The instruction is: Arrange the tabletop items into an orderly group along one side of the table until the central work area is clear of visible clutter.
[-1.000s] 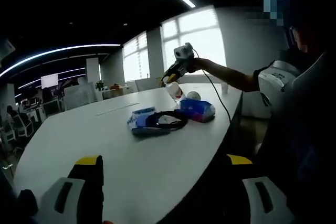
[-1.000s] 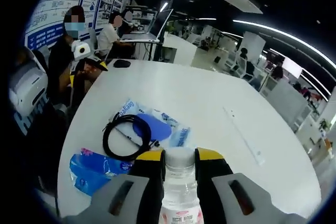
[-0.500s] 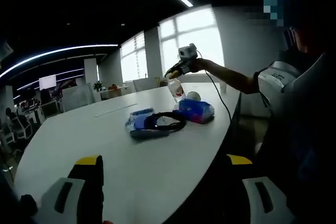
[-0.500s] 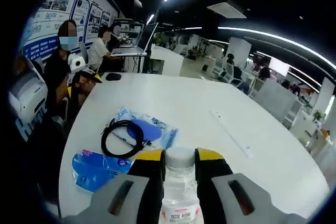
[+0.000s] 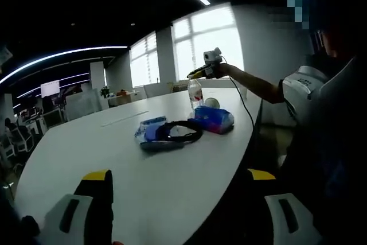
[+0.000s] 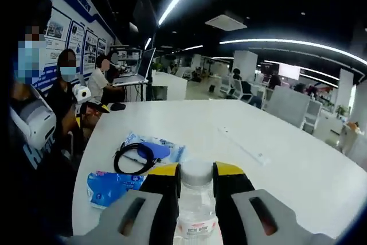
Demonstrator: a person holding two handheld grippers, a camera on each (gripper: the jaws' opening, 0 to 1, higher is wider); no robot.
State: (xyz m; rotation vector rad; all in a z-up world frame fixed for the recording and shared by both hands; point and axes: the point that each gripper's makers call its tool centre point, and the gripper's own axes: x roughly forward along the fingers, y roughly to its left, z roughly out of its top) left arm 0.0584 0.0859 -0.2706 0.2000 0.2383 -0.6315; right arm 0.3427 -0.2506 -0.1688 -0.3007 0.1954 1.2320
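My right gripper (image 6: 196,171) is shut on the neck of a clear water bottle (image 6: 196,207) with a white cap. In the left gripper view that bottle (image 5: 195,92) stands upright under the right gripper (image 5: 202,73), just behind a blue tissue pack (image 5: 214,120); I cannot tell whether it touches the table. A coiled black cable (image 5: 178,132) lies on a blue-and-white packet (image 5: 150,132). My left gripper (image 5: 179,185) is open over the near table edge, holding nothing.
The white oval table (image 5: 114,159) carries a long white strip (image 6: 243,144) and a black mouse (image 6: 118,107) at its far end. A small white ball (image 5: 212,104) rests behind the tissue pack. People sit at desks beyond the table; office chairs stand around.
The right gripper has swung the bottle from tilted to upright and shifted it slightly right beside the tissue pack. The left gripper has stayed in place.
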